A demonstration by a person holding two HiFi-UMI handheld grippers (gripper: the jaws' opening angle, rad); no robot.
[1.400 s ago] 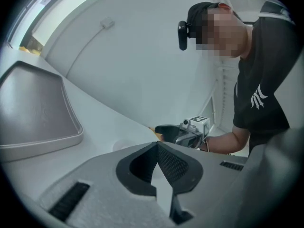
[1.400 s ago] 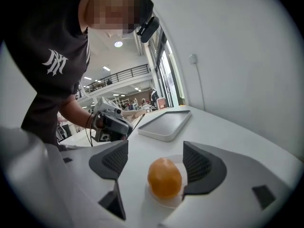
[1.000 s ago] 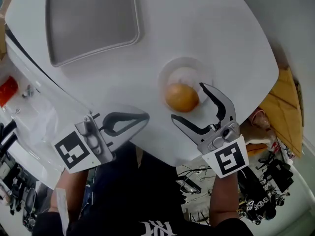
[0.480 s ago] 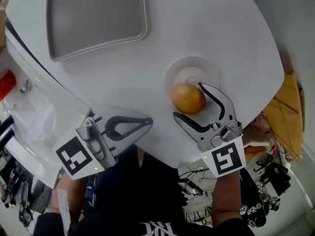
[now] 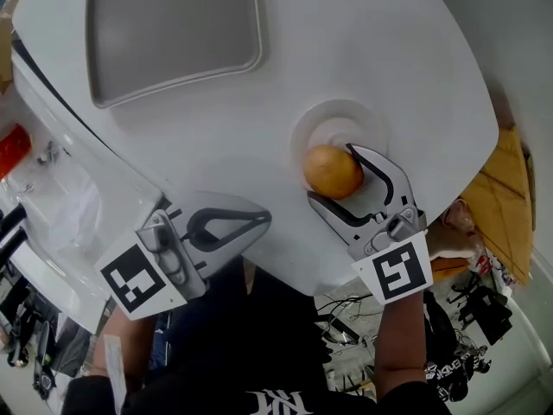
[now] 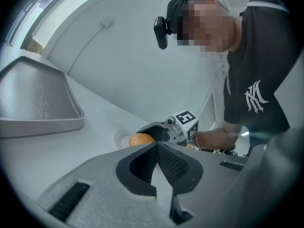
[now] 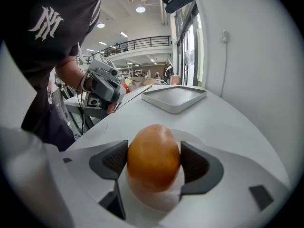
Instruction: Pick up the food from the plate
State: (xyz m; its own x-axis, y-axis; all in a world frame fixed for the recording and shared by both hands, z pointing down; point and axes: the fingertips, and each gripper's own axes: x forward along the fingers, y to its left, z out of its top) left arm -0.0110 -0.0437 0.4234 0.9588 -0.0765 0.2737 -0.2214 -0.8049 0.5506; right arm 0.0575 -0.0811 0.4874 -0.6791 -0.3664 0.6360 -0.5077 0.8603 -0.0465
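An orange-brown round piece of food (image 5: pixel 331 170) sits on a small white plate (image 5: pixel 339 118) near the table's front right. My right gripper (image 5: pixel 333 176) is shut on the food, one pad on each side. In the right gripper view both dark pads press the food (image 7: pixel 153 156) over the plate (image 7: pixel 189 136). My left gripper (image 5: pixel 259 216) is shut and holds nothing; it hangs at the table's near edge, left of the plate. The left gripper view looks over its shut jaws (image 6: pixel 156 167) to the food (image 6: pixel 141 140) and the right gripper (image 6: pixel 166 131).
A grey rectangular tray (image 5: pixel 173 33) lies at the back left of the white rounded table (image 5: pixel 259 119); the tray (image 7: pixel 173 98) holds nothing. Cluttered shelves and cables lie beyond the table's left and near edges. A person's torso and arms stand at the near side.
The right gripper's jaws have narrowed from wide open round the food to shut on it. The left gripper has hardly moved.
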